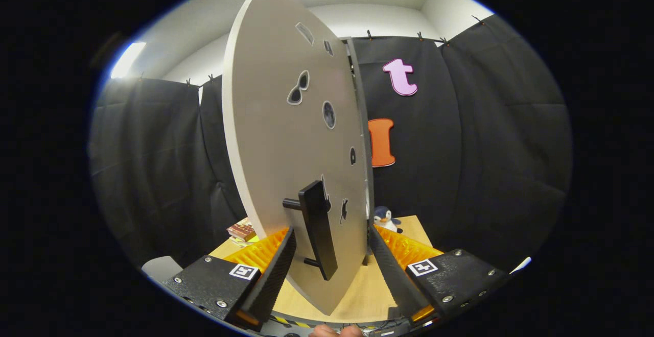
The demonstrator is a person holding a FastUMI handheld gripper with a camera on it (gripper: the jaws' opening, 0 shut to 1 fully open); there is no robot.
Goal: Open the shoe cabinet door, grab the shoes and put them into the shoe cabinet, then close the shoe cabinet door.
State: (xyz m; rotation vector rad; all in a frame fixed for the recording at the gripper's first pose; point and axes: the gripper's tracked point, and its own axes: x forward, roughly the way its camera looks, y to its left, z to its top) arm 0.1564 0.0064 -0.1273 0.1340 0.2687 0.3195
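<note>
Door: grey flat cabinet door (286, 138) standing ajar, black bar handle (318, 227) sitting between the fingers.
Gripper: black-and-orange two-finger gripper (331, 255) spreading wide, fingers (278, 265) not touching the handle.

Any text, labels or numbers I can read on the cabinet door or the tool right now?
None readable.
The cabinet door: cut-out shapes only, no words.
The square tags on the open tool, whose fingers flank the door handle: patterns, no text.
The packet beside the door: too small to read.

Pale grey cabinet door (286, 138) with black handle (318, 227), orange-ribbed black fingers (265, 253), light wooden table (368, 291)
</note>
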